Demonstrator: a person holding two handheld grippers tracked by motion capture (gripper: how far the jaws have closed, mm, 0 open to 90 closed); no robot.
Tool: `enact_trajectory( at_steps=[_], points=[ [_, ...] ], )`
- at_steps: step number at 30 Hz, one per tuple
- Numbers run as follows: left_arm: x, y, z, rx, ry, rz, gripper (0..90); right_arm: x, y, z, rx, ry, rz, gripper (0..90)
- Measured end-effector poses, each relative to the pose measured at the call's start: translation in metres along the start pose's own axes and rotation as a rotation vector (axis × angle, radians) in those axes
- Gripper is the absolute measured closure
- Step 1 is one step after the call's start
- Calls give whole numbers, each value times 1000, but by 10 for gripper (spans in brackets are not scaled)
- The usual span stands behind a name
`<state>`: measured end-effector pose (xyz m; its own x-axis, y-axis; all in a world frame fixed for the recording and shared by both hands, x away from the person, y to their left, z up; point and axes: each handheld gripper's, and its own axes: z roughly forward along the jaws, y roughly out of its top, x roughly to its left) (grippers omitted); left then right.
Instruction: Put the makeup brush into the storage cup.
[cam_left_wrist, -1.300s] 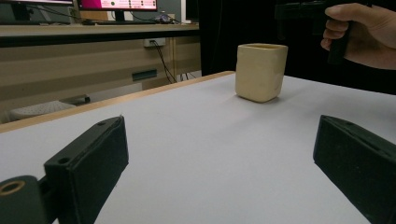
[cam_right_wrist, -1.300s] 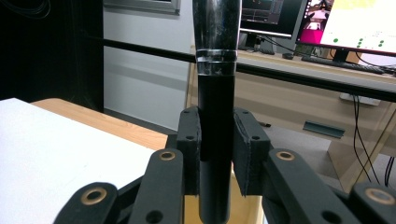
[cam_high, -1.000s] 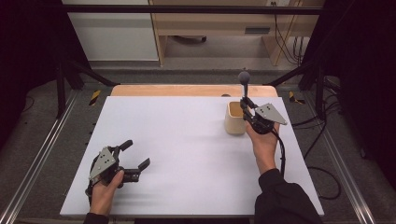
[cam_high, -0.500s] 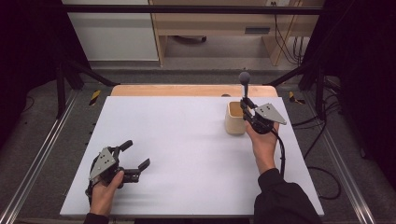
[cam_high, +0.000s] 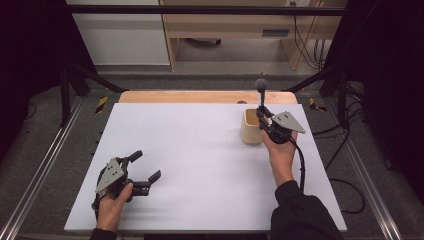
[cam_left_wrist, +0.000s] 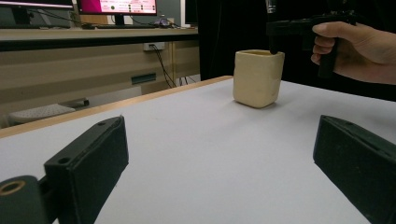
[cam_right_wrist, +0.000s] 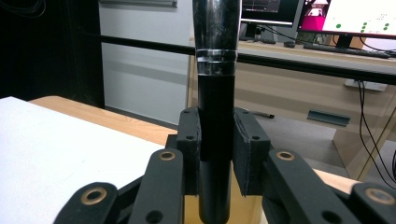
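Right tongs clamp the brush upright, tip inside the cup; releasing it remains. Left tongs rest wide, empty.

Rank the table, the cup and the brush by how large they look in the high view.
1. Table, by far the largest.
2. Cup.
3. Brush, upright in the right tongs over the cup; thinner than the cup, though about as tall.
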<state>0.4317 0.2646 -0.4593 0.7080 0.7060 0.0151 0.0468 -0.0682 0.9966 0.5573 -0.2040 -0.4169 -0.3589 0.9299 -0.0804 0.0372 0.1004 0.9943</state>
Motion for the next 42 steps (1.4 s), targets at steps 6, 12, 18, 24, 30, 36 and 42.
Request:
enact_trajectory(
  at_steps=[6, 12, 18, 24, 30, 36, 42],
  points=[
    [0, 0, 0, 3, -1, 1, 31, 1, -2, 1, 6, 5, 6, 747],
    [0, 0, 0, 4, -1, 2, 31, 2, -4, 2, 12, 8, 6, 747],
    [0, 0, 0, 5, -1, 3, 31, 2, -5, 2, 21, 11, 7, 747],
    [0, 0, 0, 7, -1, 7, 31, 1, -6, 2, 27, 10, 5, 747],
    [0, 0, 0, 5, 0, 5, 31, 2, -8, 3, 39, 10, 9, 747],
    [0, 0, -1, 2, 0, 6, 32, 2, -10, 2, 49, 10, 11, 746],
    [0, 0, -1, 4, 0, 6, 32, 1, -11, 0, 60, 17, 15, 745]
  ],
)
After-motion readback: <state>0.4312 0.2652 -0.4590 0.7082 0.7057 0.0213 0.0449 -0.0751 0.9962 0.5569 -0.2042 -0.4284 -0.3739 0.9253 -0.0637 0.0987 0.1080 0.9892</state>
